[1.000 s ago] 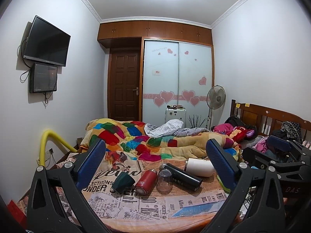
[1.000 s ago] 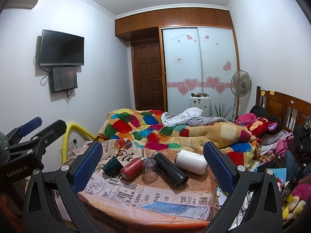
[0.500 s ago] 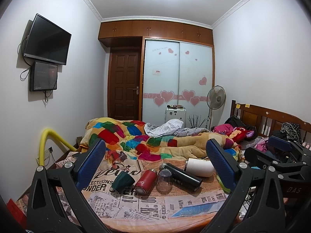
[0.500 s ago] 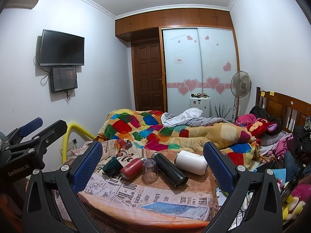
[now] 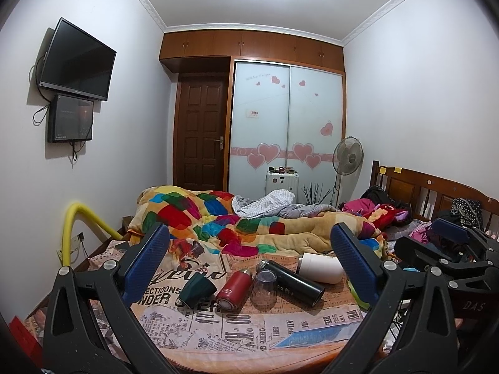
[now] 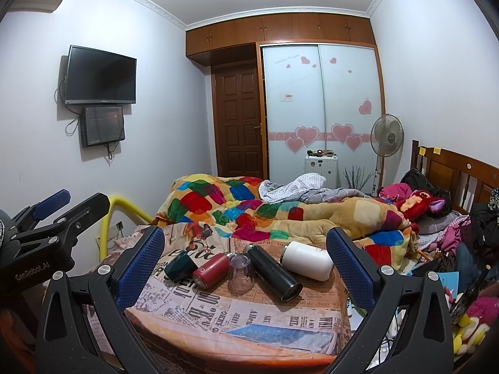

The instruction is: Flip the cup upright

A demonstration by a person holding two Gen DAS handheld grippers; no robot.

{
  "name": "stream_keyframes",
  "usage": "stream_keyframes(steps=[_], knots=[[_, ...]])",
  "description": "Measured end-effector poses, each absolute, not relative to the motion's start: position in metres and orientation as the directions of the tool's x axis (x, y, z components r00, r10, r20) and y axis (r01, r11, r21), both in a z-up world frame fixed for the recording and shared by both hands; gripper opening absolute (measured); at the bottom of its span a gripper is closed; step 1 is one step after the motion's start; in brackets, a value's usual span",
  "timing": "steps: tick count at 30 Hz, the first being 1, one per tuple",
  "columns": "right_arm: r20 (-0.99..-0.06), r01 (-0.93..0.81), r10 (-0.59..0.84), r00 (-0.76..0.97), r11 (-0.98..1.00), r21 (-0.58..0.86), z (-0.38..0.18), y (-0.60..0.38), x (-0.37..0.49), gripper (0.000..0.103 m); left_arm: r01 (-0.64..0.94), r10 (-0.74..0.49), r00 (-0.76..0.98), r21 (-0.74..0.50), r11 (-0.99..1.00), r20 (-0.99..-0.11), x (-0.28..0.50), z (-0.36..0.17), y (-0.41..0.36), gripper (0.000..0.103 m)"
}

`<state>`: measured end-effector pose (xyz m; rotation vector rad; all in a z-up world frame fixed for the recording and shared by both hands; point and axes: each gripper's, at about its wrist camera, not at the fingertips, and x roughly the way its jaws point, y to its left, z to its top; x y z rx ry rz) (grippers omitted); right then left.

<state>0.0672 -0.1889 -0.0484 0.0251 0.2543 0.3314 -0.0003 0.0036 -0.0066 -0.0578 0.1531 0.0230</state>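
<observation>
Both hand-held grippers gape; clear cup (image 5: 263, 290) stands mouth-down, axis vertical.

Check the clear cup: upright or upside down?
Upside down. The clear cup stands on its wider mouth, narrow base up, between the red flask and black flask.

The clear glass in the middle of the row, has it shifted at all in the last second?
No. The clear glass still sits mouth-down between the red bottle and the black flask, at the same spot on the newspaper-print cloth.

Cups (image 5: 264, 290) & flasks (image 5: 291, 281) in row on table (image 5: 218, 336), blanket (image 5: 249, 224) behind.
</observation>
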Motion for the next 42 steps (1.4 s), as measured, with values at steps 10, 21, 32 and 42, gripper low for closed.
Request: stream_keyframes(steps=[10, 21, 32, 42], knots=[[-0.244, -0.320, 0.326, 0.913, 0.945, 0.066, -0.048, -0.189, 0.068, 0.103, -0.028, 0.019, 0.988, -0.057, 0.998, -0.155, 0.000, -0.007, 0.005, 0.103], [-0.246, -0.320, 0.325, 0.913, 0.945, 0.063, -0.049, -0.188, 0.068, 0.103, -0.032, 0.022, 0.988, -0.061, 0.998, -0.155, 0.003, -0.007, 0.006, 0.103], [-0.309, -0.306, 0.310, 0.899, 0.950, 0.064, -0.062, -0.188, 0.091, 0.103, -0.131, 0.100, 0.884, -0.037, 0.991, -0.456, 0.098, -0.082, 0.062, 0.103], [-0.423, -0.270, 0.273, 0.864, 0.960, 0.068, -0.093, -0.187, 0.135, 0.103, -0.177, 0.021, 0.649, -0.124, 0.976, -0.760, 0.213, -0.215, 0.136, 0.103]])
